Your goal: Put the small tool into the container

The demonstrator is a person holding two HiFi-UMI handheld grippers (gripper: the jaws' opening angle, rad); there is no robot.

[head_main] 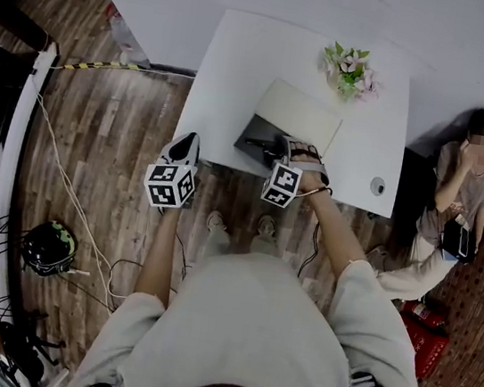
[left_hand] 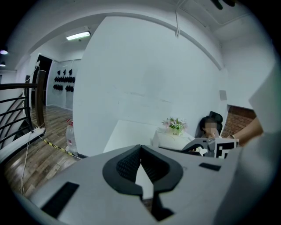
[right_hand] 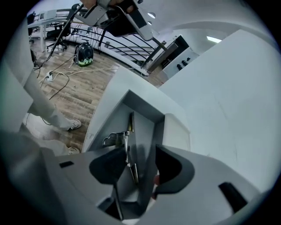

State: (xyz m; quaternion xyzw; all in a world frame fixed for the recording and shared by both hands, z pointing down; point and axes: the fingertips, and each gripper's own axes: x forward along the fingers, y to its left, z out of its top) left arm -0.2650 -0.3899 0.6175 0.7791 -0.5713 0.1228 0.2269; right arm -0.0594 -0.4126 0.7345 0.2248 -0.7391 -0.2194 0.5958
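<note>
An open grey container (head_main: 260,133) with its pale lid (head_main: 301,114) raised sits near the front of the white table (head_main: 243,62). My right gripper (head_main: 291,153) hangs over it. In the right gripper view the right gripper (right_hand: 140,165) is open, its jaws standing apart inside the container (right_hand: 144,127). A thin metal tool (right_hand: 128,149) lies lengthwise on the container floor close to the left jaw, and no pad presses on it. My left gripper (head_main: 184,145) is held off the table's front left corner. Its jaws (left_hand: 140,149) are shut and hold nothing.
A small bunch of flowers (head_main: 350,71) stands at the table's back. A metal clip-like piece (right_hand: 114,139) rests on the container's left side. A person (head_main: 465,176) sits on the floor to the right. A helmet (head_main: 49,247) and cables lie on the wooden floor at left.
</note>
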